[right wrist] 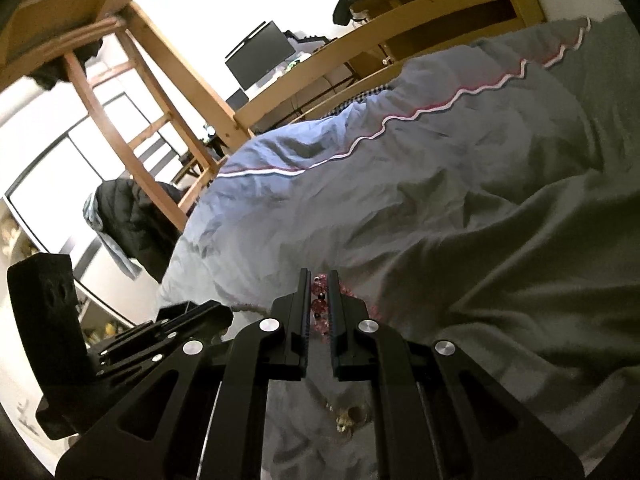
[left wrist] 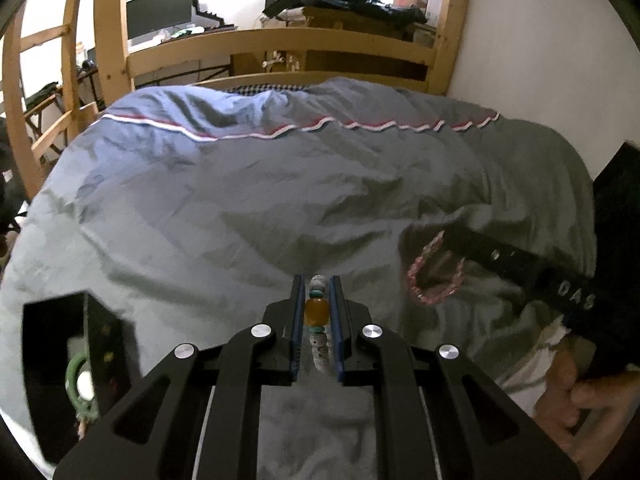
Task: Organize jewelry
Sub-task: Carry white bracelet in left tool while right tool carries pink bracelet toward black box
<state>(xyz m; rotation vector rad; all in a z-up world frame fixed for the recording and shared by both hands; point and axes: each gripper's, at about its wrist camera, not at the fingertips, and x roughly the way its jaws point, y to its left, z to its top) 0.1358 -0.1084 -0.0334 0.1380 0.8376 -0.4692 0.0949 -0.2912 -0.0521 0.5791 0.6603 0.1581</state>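
My left gripper [left wrist: 317, 286] is shut on a beaded bracelet [left wrist: 318, 312] with grey stone beads, turquoise discs and one amber bead, held above the grey-blue duvet [left wrist: 240, 200]. My right gripper [right wrist: 320, 282] is shut on a pink bead bracelet [right wrist: 319, 306]. In the left wrist view that pink bracelet [left wrist: 434, 276] hangs as a loop from the right gripper's fingers [left wrist: 472, 240]. A black jewelry box [left wrist: 72, 360] with a green ring-shaped piece [left wrist: 78, 384] inside sits at the lower left. A small gold piece [right wrist: 348, 416] lies on the duvet below the right gripper.
The left gripper's body [right wrist: 132, 344] shows at the lower left of the right wrist view. A wooden bed frame [left wrist: 280, 44] runs along the far side, with a desk and monitor [left wrist: 160, 10] behind it. A white wall [left wrist: 540, 60] is at the right.
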